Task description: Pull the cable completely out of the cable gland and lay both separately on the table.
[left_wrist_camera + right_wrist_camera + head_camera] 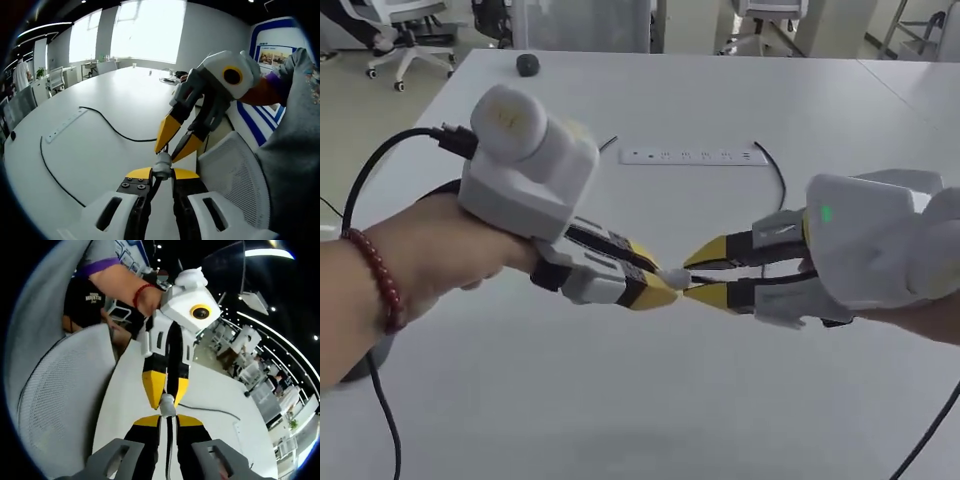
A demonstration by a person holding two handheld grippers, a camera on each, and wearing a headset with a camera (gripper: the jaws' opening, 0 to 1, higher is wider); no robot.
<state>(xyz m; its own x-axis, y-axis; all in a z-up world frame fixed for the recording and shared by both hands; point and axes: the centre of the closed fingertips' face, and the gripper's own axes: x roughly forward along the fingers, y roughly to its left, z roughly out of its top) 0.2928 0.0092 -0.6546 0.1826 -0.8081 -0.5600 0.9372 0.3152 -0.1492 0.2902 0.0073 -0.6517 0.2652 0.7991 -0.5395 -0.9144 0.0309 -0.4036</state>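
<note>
Left gripper point(167, 399) pinches cable gland point(167, 404); right gripper point(168, 421) pinches its cable point(170, 447).

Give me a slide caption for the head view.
Left gripper holds the white cable gland, with the right gripper close beside it.

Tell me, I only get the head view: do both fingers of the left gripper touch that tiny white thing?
Observer: Yes. In the left gripper view the cable gland sits pinched between both yellow fingers of the left gripper.
Operator: Is anything next to the table down there?
Observer: A white mesh chair back stands close beside the edge of the table.
</note>
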